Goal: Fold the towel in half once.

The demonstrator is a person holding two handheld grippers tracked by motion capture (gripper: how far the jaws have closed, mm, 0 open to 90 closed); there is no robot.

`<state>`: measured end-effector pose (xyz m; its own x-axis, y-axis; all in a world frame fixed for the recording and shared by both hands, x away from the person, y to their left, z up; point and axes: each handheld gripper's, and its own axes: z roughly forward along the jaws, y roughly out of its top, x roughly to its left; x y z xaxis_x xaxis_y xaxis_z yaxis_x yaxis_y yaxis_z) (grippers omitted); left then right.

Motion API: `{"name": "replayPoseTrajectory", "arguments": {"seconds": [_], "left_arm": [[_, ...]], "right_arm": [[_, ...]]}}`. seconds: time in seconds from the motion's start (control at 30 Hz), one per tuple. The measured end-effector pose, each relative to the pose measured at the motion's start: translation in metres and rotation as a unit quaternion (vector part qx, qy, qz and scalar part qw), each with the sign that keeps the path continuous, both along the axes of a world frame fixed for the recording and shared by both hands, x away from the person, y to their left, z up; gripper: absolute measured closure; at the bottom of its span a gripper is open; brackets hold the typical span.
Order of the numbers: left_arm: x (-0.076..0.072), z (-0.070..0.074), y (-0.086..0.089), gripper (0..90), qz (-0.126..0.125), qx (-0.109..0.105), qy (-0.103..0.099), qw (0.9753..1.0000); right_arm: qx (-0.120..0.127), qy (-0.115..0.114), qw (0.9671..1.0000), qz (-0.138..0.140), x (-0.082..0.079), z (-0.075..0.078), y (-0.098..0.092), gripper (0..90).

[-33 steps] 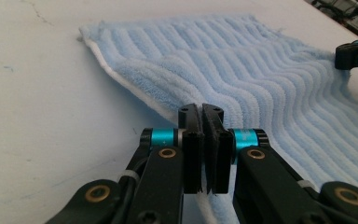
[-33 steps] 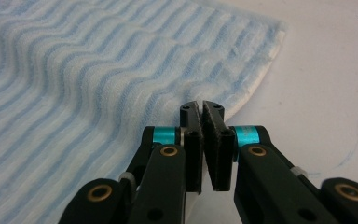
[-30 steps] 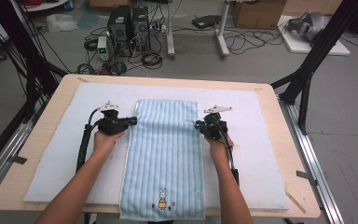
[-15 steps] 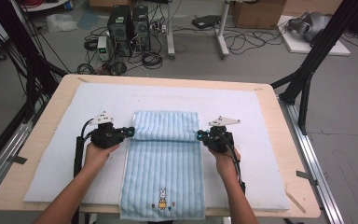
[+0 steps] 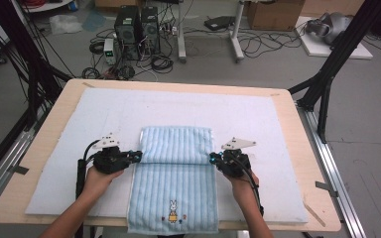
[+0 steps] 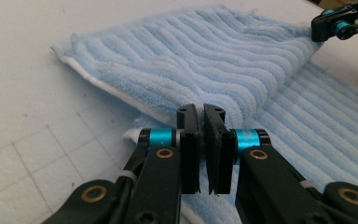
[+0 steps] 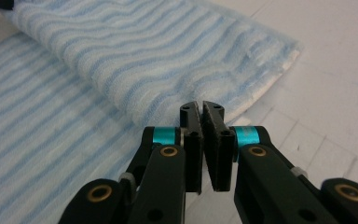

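Here the left tool (image 5: 138, 156) and the right tool (image 5: 213, 158) are each pinched tight on a side edge of the folded blue towel (image 5: 176, 171) on the bench (image 5: 302, 218).

Your towel (image 5: 174, 191) is pale blue with lengthwise ribbed stripes in lighter and deeper blue, and near its front hem sits a small embroidered rabbit (image 5: 171, 212) in white with an orange-yellow body (a few tiny coloured marks beside it). The towel's edge shows white along the fold in both gripper views. The mat (image 5: 188, 111) under it is very pale blue-white with a faint square grid, lying on a light wooden worktop (image 5: 307, 144). Your left claw (image 6: 201, 122) and right claw (image 7: 201, 120) are black, with turquoise sleeves and brass-coloured rivets.
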<state>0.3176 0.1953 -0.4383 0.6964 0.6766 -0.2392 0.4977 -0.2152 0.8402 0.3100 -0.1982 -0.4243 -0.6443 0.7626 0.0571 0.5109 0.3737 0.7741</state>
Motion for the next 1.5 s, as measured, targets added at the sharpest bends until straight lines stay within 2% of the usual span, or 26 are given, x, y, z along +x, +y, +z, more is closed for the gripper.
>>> {"name": "replayPoseTrajectory", "arguments": {"seconds": [0.03, 0.1, 0.17, 0.2, 0.27, 0.43, 0.5, 0.63, 0.7, 0.77, 0.83, 0.9, 0.93, 1.0, 1.07, 1.1, 1.13, 1.17, 1.2, 1.23, 1.3, 1.33, 1.5], "left_arm": [[0.001, -0.001, 0.001, 77.0, 0.008, -0.004, 0.007, 0.9999], [0.007, -0.002, 0.002, 57.0, 0.027, -0.01, 0.024, 0.9993], [0.013, -0.001, 0.004, 49.5, 0.04, -0.024, 0.032, 0.9984], [0.016, 0.0, 0.004, 47.9, 0.049, -0.035, 0.031, 0.9977], [0.022, 0.004, 0.005, 45.7, 0.063, -0.043, 0.026, 0.9968], [0.04, 0.009, 0.004, 40.8, 0.085, -0.03, 0.017, 0.9958], [0.047, 0.01, 0.002, 36.2, 0.094, -0.033, 0.02, 0.9948], [0.06, 0.01, -0.002, 31.2, 0.098, -0.022, 0.03, 0.9945], [0.064, 0.006, -0.006, 31.7, 0.096, -0.026, 0.036, 0.9944], [0.069, 0.002, -0.01, 33.4, 0.091, -0.007, 0.049, 0.9946], [0.071, -0.003, -0.015, 36.3, 0.087, -0.005, 0.055, 0.9947], [0.071, -0.005, -0.02, 40.0, 0.082, 0.0, 0.054, 0.9952], [0.072, -0.006, -0.021, 46.1, 0.073, 0.005, 0.053, 0.9959], [0.072, -0.008, -0.027, 56.3, 0.061, 0.033, 0.044, 0.9966], [0.071, -0.01, -0.031, 69.7, 0.045, 0.065, 0.035, 0.9963], [0.071, -0.01, -0.031, 74.4, 0.046, 0.077, 0.028, 0.9956], [0.071, -0.01, -0.03, 83.1, 0.044, 0.077, 0.026, 0.9957], [0.071, -0.01, -0.03, 87.9, 0.043, 0.074, 0.028, 0.996], [0.071, -0.01, -0.029, 88.8, 0.042, 0.076, 0.027, 0.9959], [0.071, -0.01, -0.029, 88.9, 0.044, 0.077, 0.025, 0.9957], [0.07, -0.007, -0.028, 89.1, 0.047, 0.069, 0.019, 0.9963], [0.069, -0.004, -0.027, 89.1, 0.052, 0.056, 0.015, 0.9969], [0.066, 0.008, -0.019, 89.3, 0.06, 0.024, -0.007, 0.9979]], "right_arm": [[-0.005, 0.003, 1.0, 0.0, -0.001, -0.001, 0.001, 85.2], [-0.005, 0.004, 1.0, -0.008, 0.001, -0.001, 0.001, 72.5], [-0.012, -0.004, 0.9997, -0.021, 0.003, 0.002, 0.001, 65.9], [-0.011, -0.004, 0.9996, -0.025, 0.004, 0.004, 0.001, 62.7], [-0.007, -0.007, 0.9994, -0.034, 0.009, 0.006, 0.001, 57.8], [0.002, 0.004, 0.9981, -0.061, 0.028, 0.009, -0.001, 44.0], [-0.016, 0.006, 0.9976, -0.068, 0.038, 0.008, 0.001, 41.5], [-0.031, 0.017, 0.9967, -0.074, 0.053, 0.004, 0.005, 34.6], [-0.034, 0.025, 0.9966, -0.071, 0.062, 0.003, 0.008, 32.4], [-0.04, 0.033, 0.9962, -0.07, 0.071, 0.001, 0.014, 31.1], [-0.044, 0.046, 0.9954, -0.072, 0.079, -0.001, 0.02, 30.6], [-0.052, 0.05, 0.9951, -0.068, 0.085, -0.004, 0.026, 32.9], [-0.063, 0.048, 0.9947, -0.065, 0.087, -0.005, 0.029, 35.6], [-0.092, 0.045, 0.993, -0.058, 0.089, -0.009, 0.034, 46.2], [-0.092, 0.045, 0.9934, -0.051, 0.09, -0.011, 0.036, 53.7], [-0.092, 0.045, 0.9938, -0.044, 0.09, -0.011, 0.036, 57.5], [-0.092, 0.044, 0.9941, -0.039, 0.09, -0.011, 0.037, 64.8], [-0.083, 0.052, 0.9949, -0.026, 0.09, -0.01, 0.037, 75.0], [-0.083, 0.052, 0.9951, -0.013, 0.089, -0.01, 0.038, 82.2], [-0.091, 0.048, 0.9947, -0.003, 0.088, -0.01, 0.04, 85.2], [-0.108, 0.034, 0.9936, 0.001, 0.086, -0.009, 0.043, 85.9], [-0.106, 0.031, 0.9939, -0.001, 0.085, -0.008, 0.043, 85.9], [-0.069, 0.007, 0.9976, -0.007, 0.081, 0.003, 0.035, 85.8]]}}
